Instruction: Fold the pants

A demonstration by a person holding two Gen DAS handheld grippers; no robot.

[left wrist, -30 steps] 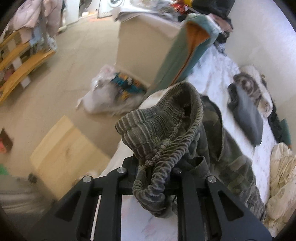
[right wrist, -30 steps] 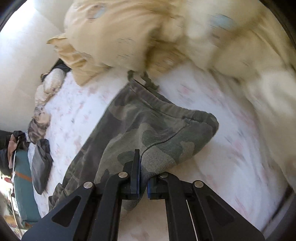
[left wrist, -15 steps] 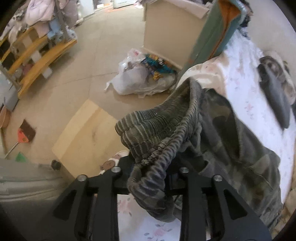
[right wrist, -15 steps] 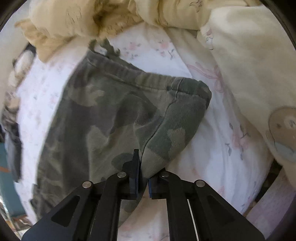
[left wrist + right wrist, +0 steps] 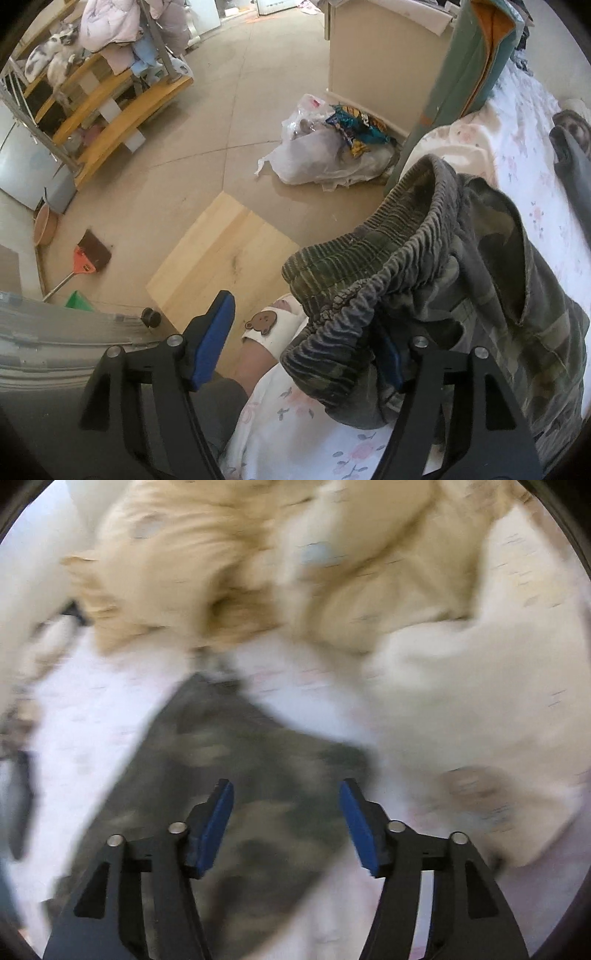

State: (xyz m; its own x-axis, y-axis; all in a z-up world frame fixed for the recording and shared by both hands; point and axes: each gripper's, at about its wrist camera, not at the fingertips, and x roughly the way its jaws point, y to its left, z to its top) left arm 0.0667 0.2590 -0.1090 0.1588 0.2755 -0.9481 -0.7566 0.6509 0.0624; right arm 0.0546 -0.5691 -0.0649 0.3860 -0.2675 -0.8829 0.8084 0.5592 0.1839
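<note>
Camouflage pants (image 5: 491, 295) lay on floral bedsheet (image 5: 524, 177), ribbed elastic waistband (image 5: 362, 258) bunched at near bed edge, hem end toward cream quilt (image 5: 424, 602) at far side. Half second earlier both claws pinched cloth; now left gripper (image 5: 299, 354) and right gripper (image 5: 286, 819) stood wide apart, holding nothing, waistband draped over left gripper's right finger. Likely fold laid, release done. Fabric soft, thick, wrinkled; right view blurred.
</note>
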